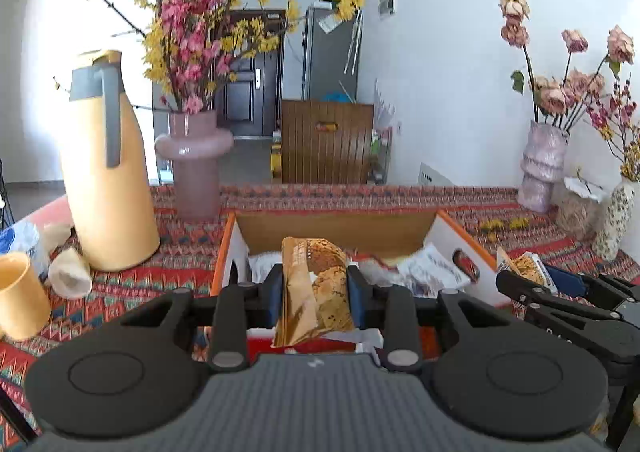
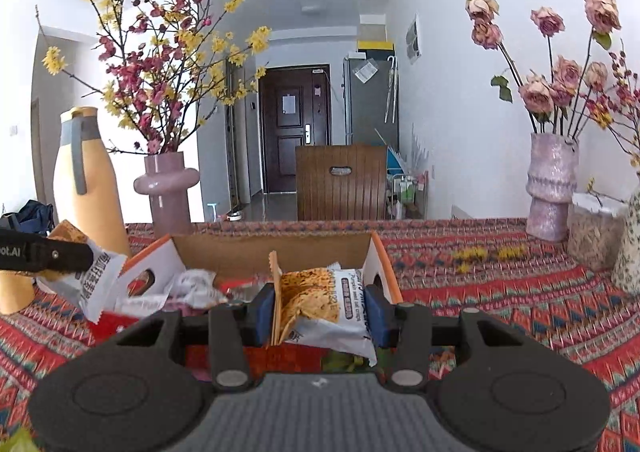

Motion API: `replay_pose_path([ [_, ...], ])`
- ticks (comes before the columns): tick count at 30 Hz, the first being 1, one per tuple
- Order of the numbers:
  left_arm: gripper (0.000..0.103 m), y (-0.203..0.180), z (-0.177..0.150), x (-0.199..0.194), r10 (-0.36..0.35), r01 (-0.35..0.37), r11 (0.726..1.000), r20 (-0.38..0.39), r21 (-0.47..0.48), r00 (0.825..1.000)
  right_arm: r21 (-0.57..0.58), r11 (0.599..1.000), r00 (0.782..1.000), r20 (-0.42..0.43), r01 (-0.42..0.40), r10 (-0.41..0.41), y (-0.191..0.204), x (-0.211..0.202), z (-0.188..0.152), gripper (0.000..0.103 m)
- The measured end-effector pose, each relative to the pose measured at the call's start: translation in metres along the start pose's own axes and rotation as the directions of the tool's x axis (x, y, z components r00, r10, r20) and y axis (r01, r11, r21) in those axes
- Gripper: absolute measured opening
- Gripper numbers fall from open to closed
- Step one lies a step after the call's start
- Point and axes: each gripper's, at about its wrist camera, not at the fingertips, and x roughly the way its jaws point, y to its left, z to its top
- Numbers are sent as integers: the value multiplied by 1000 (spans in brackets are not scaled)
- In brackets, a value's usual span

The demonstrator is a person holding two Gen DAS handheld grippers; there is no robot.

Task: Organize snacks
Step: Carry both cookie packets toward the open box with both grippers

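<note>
My left claw (image 1: 316, 284) is clamped on a brown snack packet (image 1: 314, 284), held upright above the near edge of the cardboard box (image 1: 336, 226). My right claw (image 2: 320, 308) is clamped on a white-and-tan snack packet (image 2: 320, 300), also over the box's near side. More wrappers (image 1: 432, 272) lie inside the box. It sits on the patterned surface (image 2: 500, 284), with the yellow jug (image 1: 106, 172) and pink vase (image 1: 196, 168) beyond

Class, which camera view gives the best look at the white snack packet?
The right wrist view: the white snack packet sits centred, clamped between the right gripper. The left wrist view shows it small at the right edge.
</note>
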Motion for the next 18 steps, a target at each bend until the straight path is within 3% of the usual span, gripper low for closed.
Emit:
replay_pose_path([
  [10, 33, 5, 21, 44, 30, -31, 1000, 66, 3, 997, -23, 1000, 1000, -3, 10, -10, 13, 58, 32, 46],
  [18, 33, 10, 6, 82, 53, -54, 999, 62, 6, 997, 6, 1000, 999, -38, 28, -28, 15, 93, 23, 46],
])
